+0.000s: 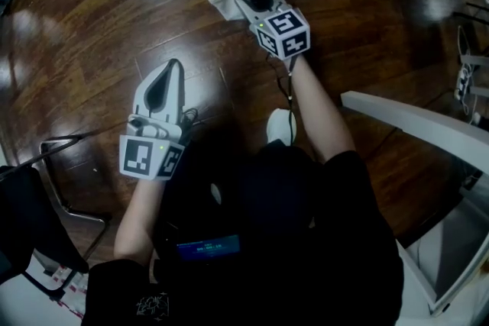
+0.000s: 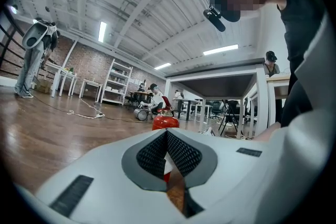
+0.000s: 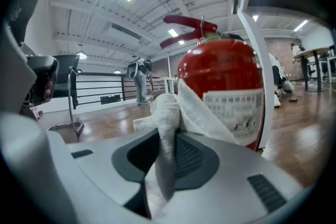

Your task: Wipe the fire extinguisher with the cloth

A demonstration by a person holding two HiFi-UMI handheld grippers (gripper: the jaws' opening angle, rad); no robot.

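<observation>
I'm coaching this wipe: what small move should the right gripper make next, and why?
Probably ease the cloth forward onto the fire extinguisher and stroke down: the right gripper is shut on the cloth, held just before the red body.

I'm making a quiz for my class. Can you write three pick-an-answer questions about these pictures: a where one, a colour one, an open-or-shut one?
1. Where is the crumpled white cloth? A) in a bucket B) between the right hand-held gripper's jaws C) on a shelf
2. What colour is the rounded metal fire extinguisher? A) blue B) red C) yellow
3. How are the left hand-held gripper's jaws? A) shut, empty B) wide open C) shut on a cup
Answers: B, the cloth is pinched there; B, its body is red; A, they meet with nothing between.
</observation>
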